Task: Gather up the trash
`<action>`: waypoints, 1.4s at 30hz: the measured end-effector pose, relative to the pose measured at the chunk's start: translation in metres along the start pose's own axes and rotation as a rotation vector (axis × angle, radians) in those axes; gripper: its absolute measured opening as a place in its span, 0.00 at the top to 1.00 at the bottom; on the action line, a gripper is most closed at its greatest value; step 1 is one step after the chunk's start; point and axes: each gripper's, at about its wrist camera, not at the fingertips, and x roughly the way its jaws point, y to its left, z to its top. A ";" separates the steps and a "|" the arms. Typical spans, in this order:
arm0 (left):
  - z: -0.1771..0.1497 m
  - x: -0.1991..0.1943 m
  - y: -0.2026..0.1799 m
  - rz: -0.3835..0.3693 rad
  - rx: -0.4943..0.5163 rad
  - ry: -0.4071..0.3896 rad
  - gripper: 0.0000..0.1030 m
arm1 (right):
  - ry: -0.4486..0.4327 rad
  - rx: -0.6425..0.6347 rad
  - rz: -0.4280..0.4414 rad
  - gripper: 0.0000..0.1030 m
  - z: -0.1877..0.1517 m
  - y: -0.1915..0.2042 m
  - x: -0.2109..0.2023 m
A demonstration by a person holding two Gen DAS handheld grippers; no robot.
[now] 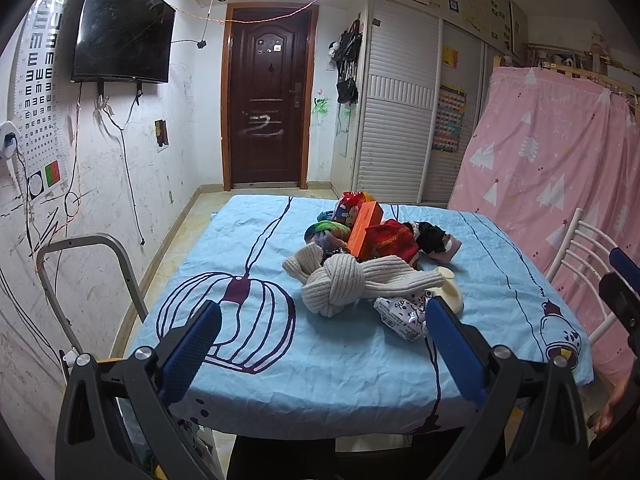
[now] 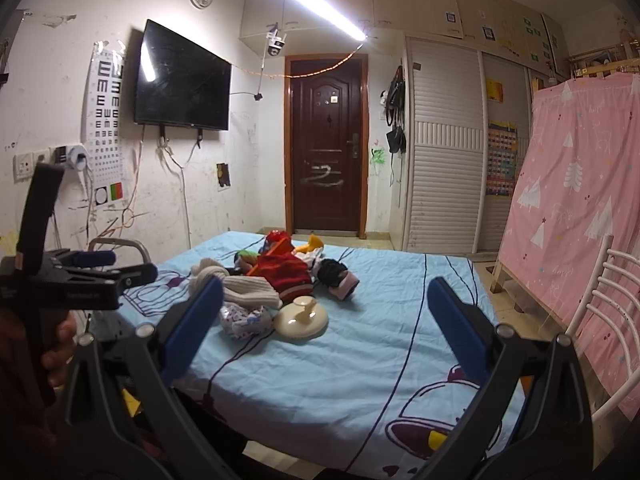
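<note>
Here, a desk [image 1: 256, 380] draped in a light blue cloth with dark line drawings stands in a cluttered room. Near its middle lies a heap of mixed items: a knotted cream knit piece [image 1: 340, 284], an orange box [image 1: 365, 228], red fabric [image 1: 390, 240], a black and pink bundle [image 1: 436, 240], a cream round lid with a knob [image 2: 301, 320] and a crumpled white printed wrapper [image 1: 400, 314]. The wrapper lies at the near edge of the heap, touching the knit piece and just beside the lid.

The left hand-held gripper [image 1: 320, 344] hovers over the near part of the desk, its blue-padded fingers spread wide and holding nothing; its right finger overlaps the wrapper in the left wrist view. The right hand-held gripper [image 2: 324, 324] is likewise wide open and empty, aimed at the lid. A white chair [image 2: 600, 320] stands on the right, and a dark door [image 1: 266, 96] is at the far wall.
</note>
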 end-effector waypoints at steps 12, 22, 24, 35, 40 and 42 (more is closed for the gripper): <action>0.000 0.000 0.001 -0.001 -0.001 0.001 0.09 | 0.001 -0.002 0.001 0.05 -0.002 -0.002 0.001; 0.000 -0.001 0.003 -0.002 -0.001 0.002 0.09 | 0.000 -0.003 0.002 0.05 0.000 0.001 -0.001; 0.000 -0.001 0.003 -0.001 -0.001 0.002 0.09 | 0.000 -0.005 0.002 0.05 0.000 0.001 -0.001; -0.001 0.002 0.003 -0.001 -0.001 0.003 0.09 | -0.001 -0.005 0.002 0.05 0.000 0.001 -0.001; -0.001 0.002 0.003 -0.002 -0.002 0.003 0.09 | 0.002 -0.005 0.002 0.05 0.000 0.001 -0.001; -0.001 0.002 0.003 -0.001 -0.002 0.003 0.09 | 0.001 -0.007 0.001 0.05 0.000 0.002 -0.001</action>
